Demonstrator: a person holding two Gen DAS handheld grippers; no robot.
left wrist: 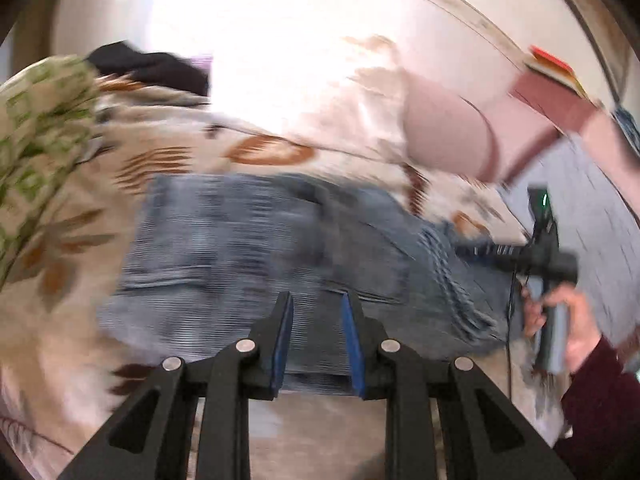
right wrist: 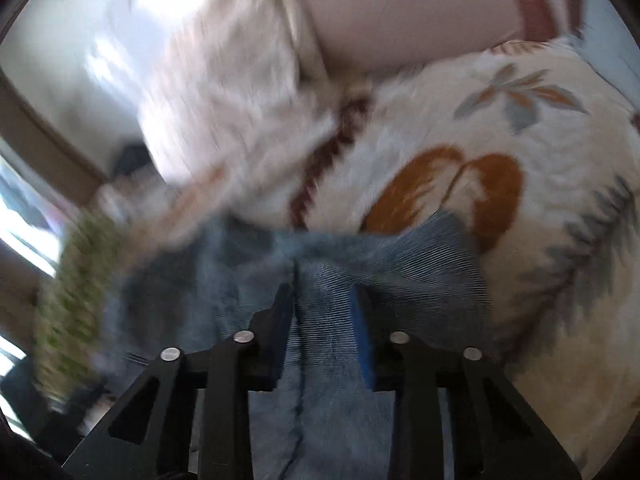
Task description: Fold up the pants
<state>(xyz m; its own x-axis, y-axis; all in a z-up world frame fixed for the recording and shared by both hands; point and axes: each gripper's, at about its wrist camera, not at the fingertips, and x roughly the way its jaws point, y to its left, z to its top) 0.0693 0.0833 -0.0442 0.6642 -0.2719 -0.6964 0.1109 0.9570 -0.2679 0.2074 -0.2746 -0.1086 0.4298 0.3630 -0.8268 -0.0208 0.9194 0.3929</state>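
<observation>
Blue denim pants (left wrist: 248, 248) lie spread on a bed with a cream leaf-print cover (left wrist: 168, 148). My left gripper (left wrist: 318, 300) is open just above the near edge of the pants, holding nothing. The right gripper (left wrist: 480, 249) shows at the right of the left wrist view, held in a hand at the pants' right end. In the right wrist view the right gripper (right wrist: 322, 296) is open, with the denim (right wrist: 332, 344) lying between and under its blue-padded fingers (right wrist: 362, 320). Both views are motion-blurred.
A pink pillow (left wrist: 448, 132) and a white fluffy blanket (right wrist: 240, 92) lie at the head of the bed. A green-patterned cloth (left wrist: 36, 140) is bunched at the left. A dark garment (left wrist: 152, 66) lies at the far side.
</observation>
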